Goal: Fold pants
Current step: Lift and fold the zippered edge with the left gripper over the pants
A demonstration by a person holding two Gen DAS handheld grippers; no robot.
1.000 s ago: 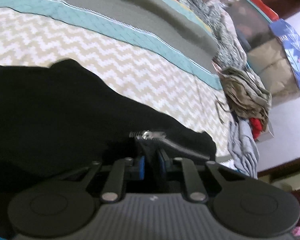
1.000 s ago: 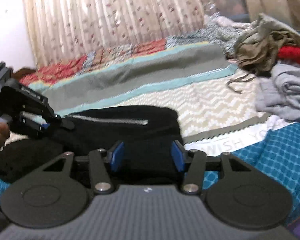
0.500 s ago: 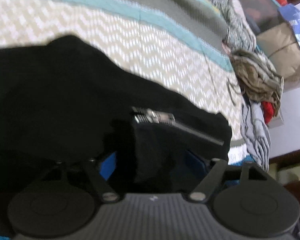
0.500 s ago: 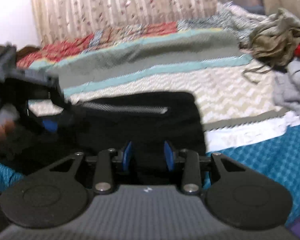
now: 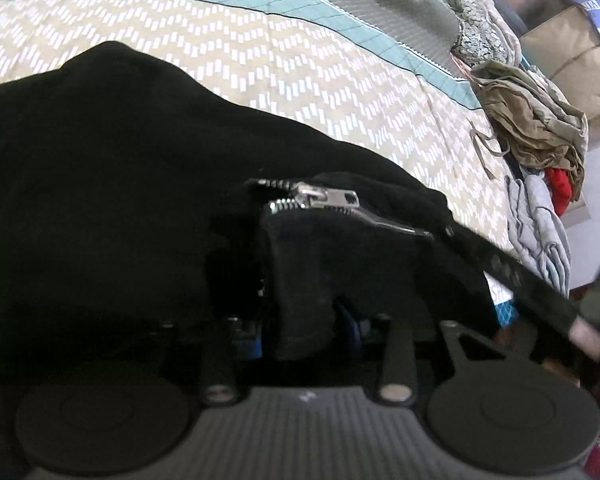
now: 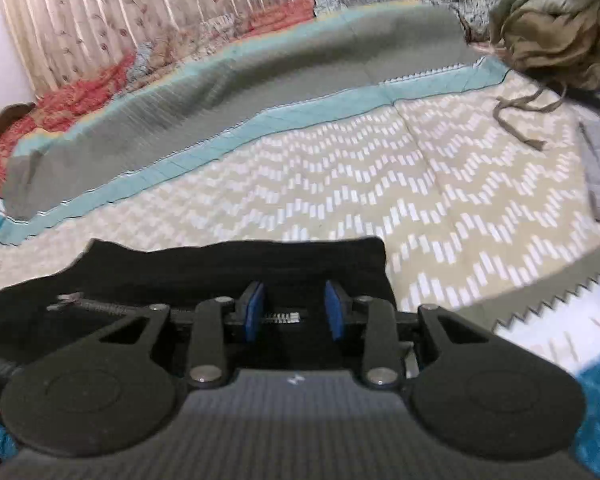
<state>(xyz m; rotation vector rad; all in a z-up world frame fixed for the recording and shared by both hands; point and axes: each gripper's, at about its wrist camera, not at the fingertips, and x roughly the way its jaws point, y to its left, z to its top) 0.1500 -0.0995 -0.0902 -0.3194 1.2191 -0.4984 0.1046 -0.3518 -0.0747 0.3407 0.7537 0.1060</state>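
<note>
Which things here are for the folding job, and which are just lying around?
For the job:
black pants
zipper
left tongs, pinching a fold of the pants
right tongs, above the pants

Just lying about:
olive clothes
grey clothes
red cloth
bedspread
curtain

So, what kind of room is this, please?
Most likely a bedroom: black zippered pants lie on a bed's beige chevron quilt, a pleated floral curtain hangs behind, and a crumpled olive garment waits nearby.
</note>
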